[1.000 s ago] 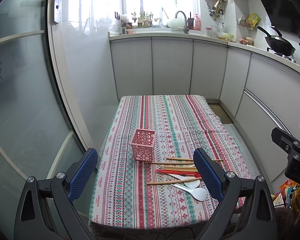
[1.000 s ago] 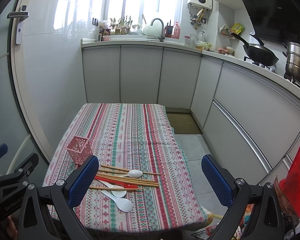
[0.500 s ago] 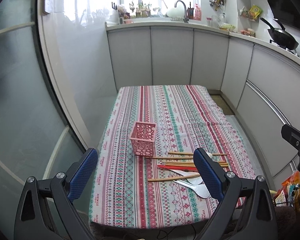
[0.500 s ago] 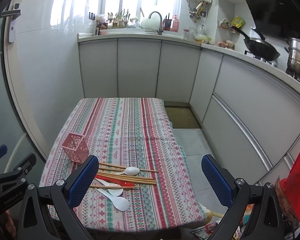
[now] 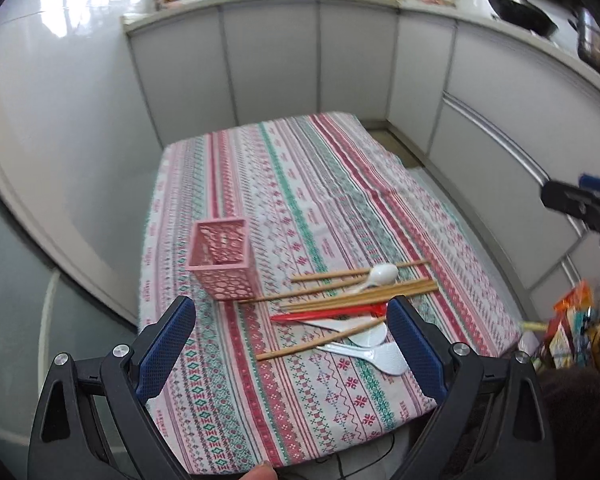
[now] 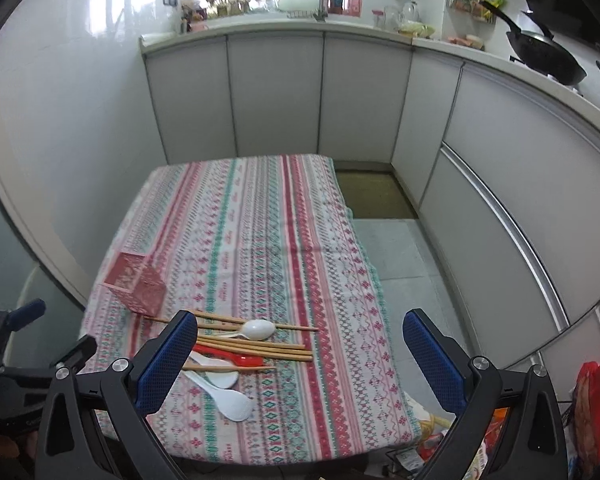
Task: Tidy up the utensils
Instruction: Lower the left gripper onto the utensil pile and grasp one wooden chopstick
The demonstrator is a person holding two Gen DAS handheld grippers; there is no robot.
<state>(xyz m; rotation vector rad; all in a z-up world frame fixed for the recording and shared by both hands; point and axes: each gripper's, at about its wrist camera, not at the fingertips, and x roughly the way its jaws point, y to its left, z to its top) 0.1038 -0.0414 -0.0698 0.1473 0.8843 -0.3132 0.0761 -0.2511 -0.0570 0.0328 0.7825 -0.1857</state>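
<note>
- The utensils are found heaped on the near part of the desk, to the right of the pink basket; nothing has been placed in the basket yet, so the task is judged to be at its start.
- The pink basket is stood upright with its open mouth up, presumably so that long pieces can be dropped in from above; one chopstick tip is seen touching or just beside its base.
- The left gripper is held above the near edge of the desk with its fingers spread wide and nothing between them, as would suit an approach to the pile.
- The wooden chopsticks are laid roughly parallel, crosswise, with a red spoon among them and white spoons partly under them; because the pieces overlap, a top piece is judged the easier first pick.
- The small white spoon is rested across the farther chopsticks.
- The right gripper is likewise held wide open and empty, offset to the right of the pile over bare cloth.
</note>
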